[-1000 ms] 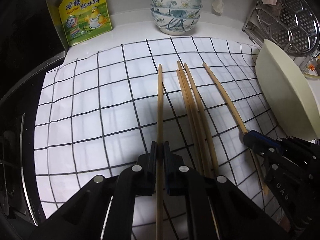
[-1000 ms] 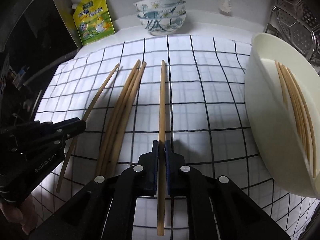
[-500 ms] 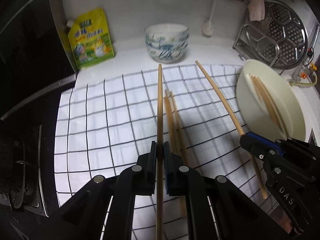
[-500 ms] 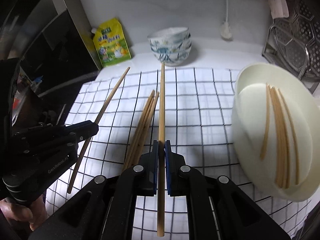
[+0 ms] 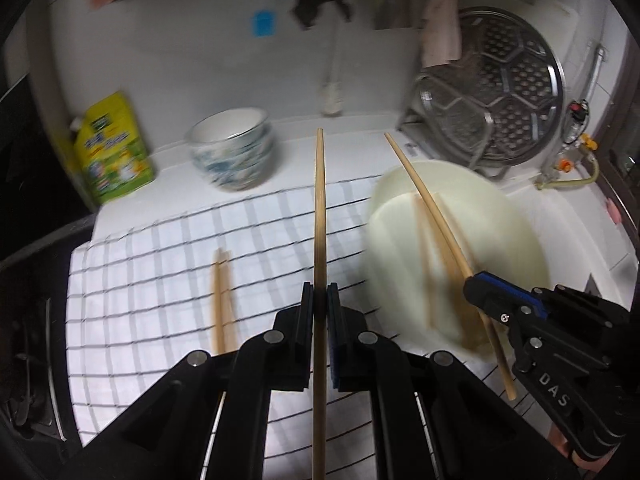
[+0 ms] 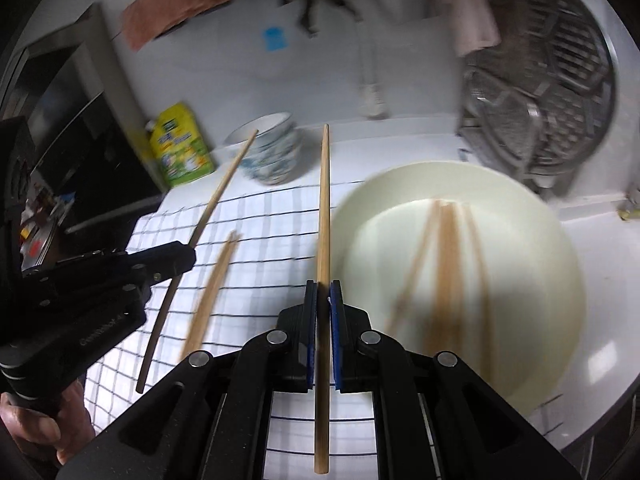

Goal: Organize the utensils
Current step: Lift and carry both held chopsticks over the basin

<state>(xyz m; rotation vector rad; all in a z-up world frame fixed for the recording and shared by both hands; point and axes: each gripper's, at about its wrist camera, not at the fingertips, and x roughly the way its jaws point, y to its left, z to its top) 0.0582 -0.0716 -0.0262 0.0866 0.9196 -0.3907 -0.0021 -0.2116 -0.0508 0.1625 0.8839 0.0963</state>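
Observation:
My left gripper (image 5: 319,300) is shut on a wooden chopstick (image 5: 319,208) and holds it above the checked cloth (image 5: 160,272). My right gripper (image 6: 322,296) is shut on another chopstick (image 6: 323,208), held beside the cream bowl (image 6: 560,264). The bowl holds several chopsticks (image 6: 448,264). A few more chopsticks (image 5: 221,300) lie on the cloth, also in the right wrist view (image 6: 212,288). The right gripper (image 5: 476,284) shows in the left view over the bowl (image 5: 516,248); the left gripper (image 6: 184,254) shows in the right view.
A stack of patterned bowls (image 5: 234,152) and a yellow-green pouch (image 5: 112,152) stand at the back. A metal steamer rack (image 5: 500,92) leans at the back right. A dark stove (image 5: 24,320) lies left of the cloth.
Both grippers have lifted higher with their chopsticks and moved right toward the cream bowl. The chopsticks on the cloth now lie further left and below.

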